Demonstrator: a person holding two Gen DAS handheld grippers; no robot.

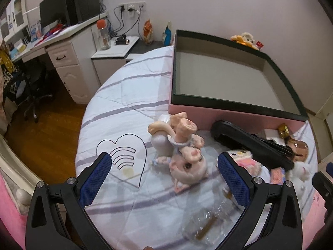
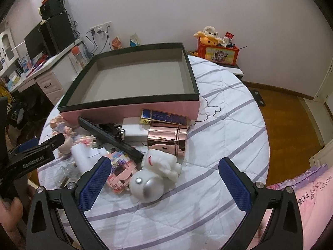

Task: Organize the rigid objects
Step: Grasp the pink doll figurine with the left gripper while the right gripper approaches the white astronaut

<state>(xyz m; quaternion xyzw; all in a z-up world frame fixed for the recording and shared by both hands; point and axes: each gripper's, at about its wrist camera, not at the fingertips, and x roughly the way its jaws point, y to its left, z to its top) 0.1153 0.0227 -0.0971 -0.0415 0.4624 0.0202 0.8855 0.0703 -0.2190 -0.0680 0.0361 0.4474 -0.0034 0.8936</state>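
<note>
Quilted cloth bedspread (image 2: pixel 218 125), matt, striped. Box (image 2: pixel 133 79) ahead of the tongs: matt card lining, pink outer wall. Canister (image 2: pixel 166 139) beyond the right tongs: glossy mirror-like metal finish. White figurine (image 2: pixel 160 164) just ahead: smooth, semi-gloss. Finger pads (image 1: pixel 94 179): rough blue textured rubber.

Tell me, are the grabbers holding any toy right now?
No. The left gripper and right gripper both have their jaws wide open, hovering over the toys on the bed, gripping nothing.
</note>
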